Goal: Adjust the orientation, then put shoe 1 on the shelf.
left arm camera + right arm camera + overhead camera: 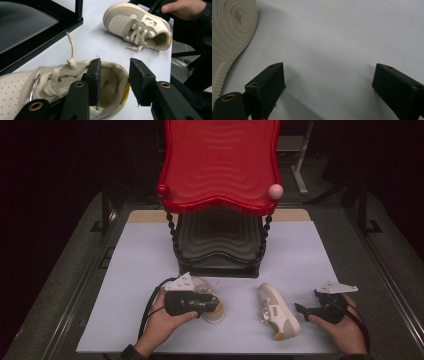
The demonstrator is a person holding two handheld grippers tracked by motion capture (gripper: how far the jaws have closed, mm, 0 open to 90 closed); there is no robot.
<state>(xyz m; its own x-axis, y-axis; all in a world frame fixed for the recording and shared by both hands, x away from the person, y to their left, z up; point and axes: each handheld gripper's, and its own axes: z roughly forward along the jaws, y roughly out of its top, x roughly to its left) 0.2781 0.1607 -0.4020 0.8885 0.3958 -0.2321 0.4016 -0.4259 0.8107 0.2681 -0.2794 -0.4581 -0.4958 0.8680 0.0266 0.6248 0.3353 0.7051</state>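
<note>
A red-and-black shoe rack is standing at the far middle of a pale table, and everything else is lying in front of it, on the person's side.

Just in front of the rack's left foot, the left shoe is sitting on the table, a small beige sneaker with a yellow heel patch. The left gripper is reaching into it. In the left gripper view, the left gripper is straddling the heel rim of the left shoe: one jaw is sitting inside the opening, the other is hanging outside the heel. The jaws are partly open, with a gap wider than the heel wall between them; whether they are pressing on the rim cannot be told.

In front of the rack's right foot, the right shoe is lying tipped on its side, toe toward the rack. The right gripper is hovering just beside it, on the side away from the left shoe, not touching. In the right gripper view, the right gripper is standing wide open over bare table, holding nothing, with the ribbed sole of the right shoe off to one side of its fingers.
</note>
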